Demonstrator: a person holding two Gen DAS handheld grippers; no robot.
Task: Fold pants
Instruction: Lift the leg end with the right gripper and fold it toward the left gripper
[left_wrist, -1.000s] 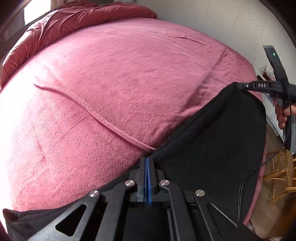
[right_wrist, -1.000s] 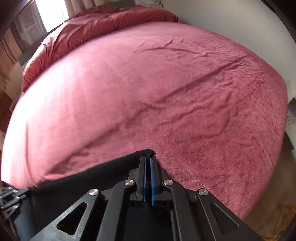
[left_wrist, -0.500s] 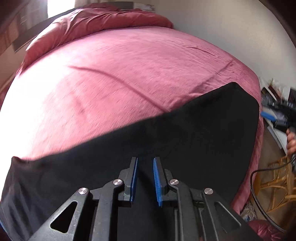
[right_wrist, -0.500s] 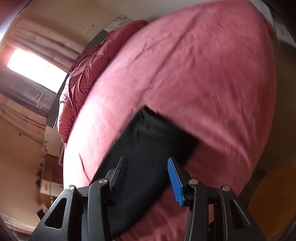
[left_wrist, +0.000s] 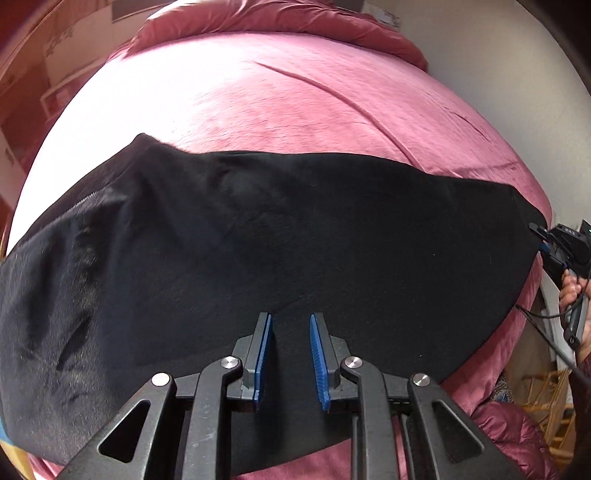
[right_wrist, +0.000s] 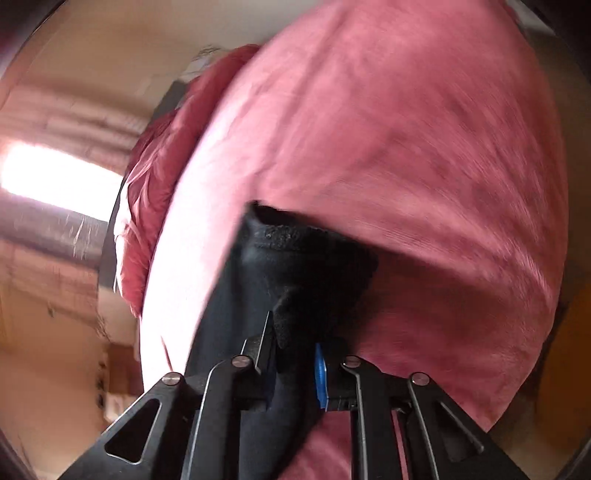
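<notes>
Left view: the left hand-held gripper (left_wrist: 290, 354) hangs open above the pants (left_wrist: 258, 236), which lie flat across the near part of the bed (left_wrist: 295, 103); the far half is bare pink cover. Right view, blurred: the right hand-held gripper (right_wrist: 293, 363) is open around the pants' (right_wrist: 295, 266) corner near the bed's (right_wrist: 424, 147) right edge.

Right wrist view motion-smeared; window (right_wrist: 55, 177) blown out, left of fingers. Left view sharp; bedspread (left_wrist: 295, 103) glares white ahead. Edges bow.
</notes>
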